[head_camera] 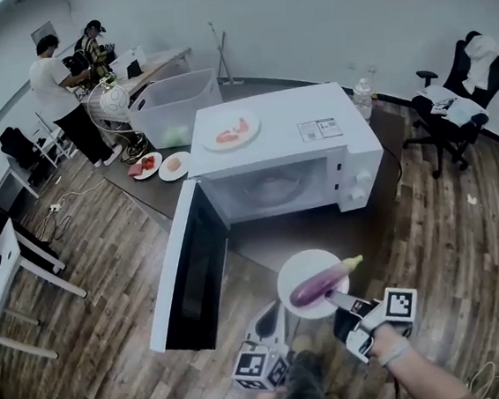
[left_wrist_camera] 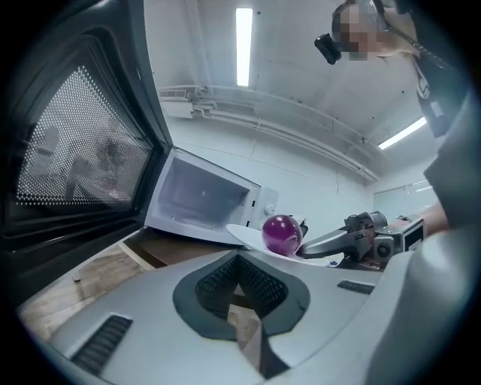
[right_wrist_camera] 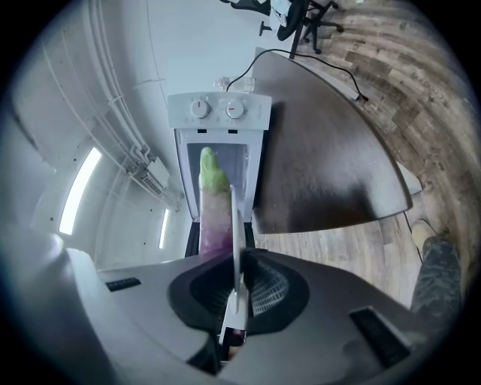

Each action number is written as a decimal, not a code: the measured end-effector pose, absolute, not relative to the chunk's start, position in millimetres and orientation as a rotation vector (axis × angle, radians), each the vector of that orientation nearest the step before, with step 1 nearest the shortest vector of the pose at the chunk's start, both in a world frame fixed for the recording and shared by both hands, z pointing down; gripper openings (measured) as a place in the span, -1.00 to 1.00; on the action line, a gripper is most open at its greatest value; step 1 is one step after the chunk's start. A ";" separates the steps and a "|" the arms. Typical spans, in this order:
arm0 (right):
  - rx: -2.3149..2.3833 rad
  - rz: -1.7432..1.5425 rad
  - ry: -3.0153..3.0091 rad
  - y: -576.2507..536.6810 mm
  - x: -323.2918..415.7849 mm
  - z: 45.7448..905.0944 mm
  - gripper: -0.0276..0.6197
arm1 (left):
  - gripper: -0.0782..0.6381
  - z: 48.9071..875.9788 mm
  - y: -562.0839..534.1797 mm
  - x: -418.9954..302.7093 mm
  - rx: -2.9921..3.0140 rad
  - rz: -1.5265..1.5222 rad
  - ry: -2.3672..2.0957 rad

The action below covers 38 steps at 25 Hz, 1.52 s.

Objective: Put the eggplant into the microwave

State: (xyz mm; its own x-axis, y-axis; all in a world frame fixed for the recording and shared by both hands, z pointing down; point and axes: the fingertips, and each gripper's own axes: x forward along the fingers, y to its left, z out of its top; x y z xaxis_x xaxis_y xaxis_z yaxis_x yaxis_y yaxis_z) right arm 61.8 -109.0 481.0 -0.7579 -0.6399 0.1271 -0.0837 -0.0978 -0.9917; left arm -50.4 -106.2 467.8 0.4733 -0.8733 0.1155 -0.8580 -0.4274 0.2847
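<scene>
The microwave [head_camera: 287,137] has a smooth, white, faintly glossy shell. Its door [head_camera: 187,280], swung out toward 7 o'clock, is dark glossy glass backed by perforated metal mesh. It stands on a dark brown worktop [head_camera: 324,231] with a smooth satin sheen, and the floor [head_camera: 446,218] at 3 o'clock is grainy wood plank. The eggplant [head_camera: 322,281] has shiny purple skin and lies on a smooth white plate [head_camera: 297,269], while the left hand-held gripper [left_wrist_camera: 240,297] and right hand-held gripper [right_wrist_camera: 234,289] are matt grey plastic with black ribbed pads.
</scene>
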 end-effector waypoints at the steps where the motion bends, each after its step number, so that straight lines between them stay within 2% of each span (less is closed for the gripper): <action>1: -0.788 -1.914 1.786 -114.5 59.1 481.9 -0.85 | -0.78 468.4 -111.5 -53.8 2.418 -0.074 -1.476; 38: -0.859 -1.851 1.839 -288.6 12.6 485.8 -0.85 | -0.78 480.2 -235.9 -57.0 2.457 0.006 -1.498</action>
